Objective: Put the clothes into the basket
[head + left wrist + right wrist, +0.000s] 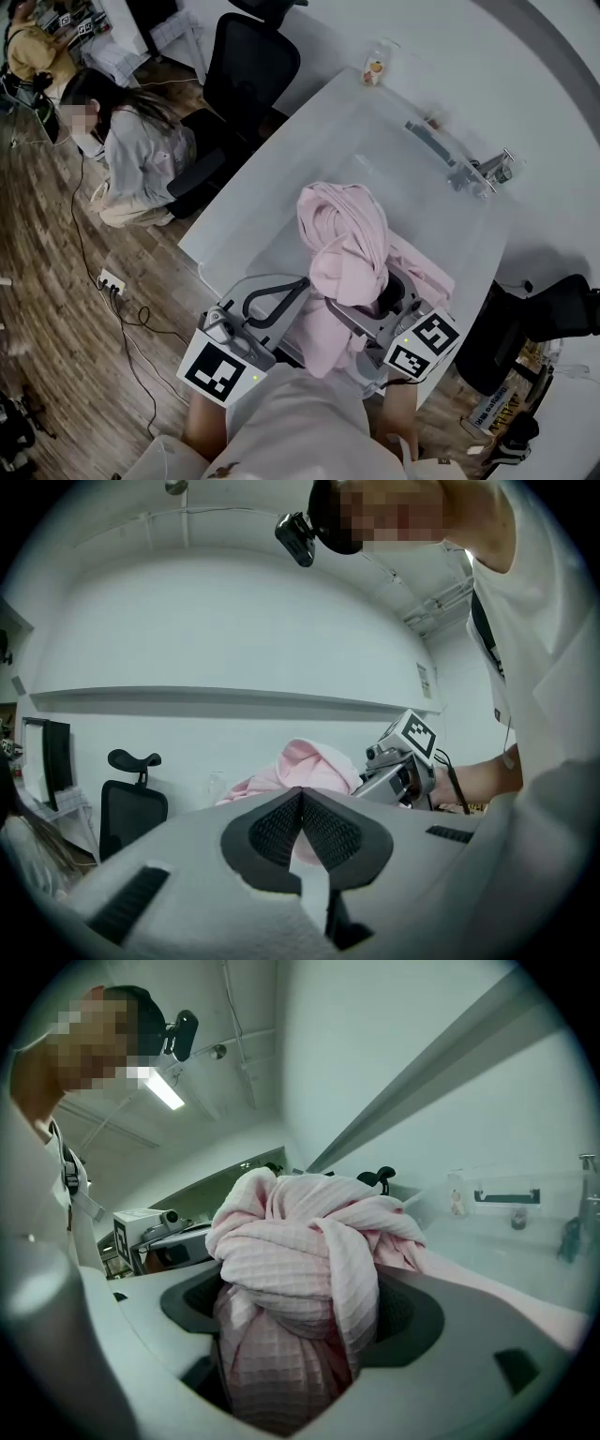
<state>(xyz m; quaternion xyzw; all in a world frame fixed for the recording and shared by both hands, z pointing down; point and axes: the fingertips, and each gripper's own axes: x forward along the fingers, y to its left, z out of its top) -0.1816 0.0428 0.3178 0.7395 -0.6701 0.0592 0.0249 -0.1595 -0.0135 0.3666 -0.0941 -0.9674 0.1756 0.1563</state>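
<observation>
Pink garment: soft waffle-weave cloth, wound into a knotted, rounded bundle with thick rolled folds. It is clamped between the dark ribbed pads of the right gripper and carried up off the white table. A loose flat part is seen trailing to the right beneath the bundle; whether that part lies inside the basket cannot be told. Basket: a clear, smooth-walled plastic tub with a dark bar handle on its far wall, set on the table just beyond the bundle. Left gripper: grey moulded shell, black cross-hatched pads brought together at the tips, with no cloth seen pinched there; it is held just beside the garment. Marker cubes on both grippers are printed with bold black-and-white square patterns, not letters. A small bottle with an orange patch on its label is noted at the far table edge, print too small to be read. A black mesh office chair and wood-grain plank floor are noted to the left.
</observation>
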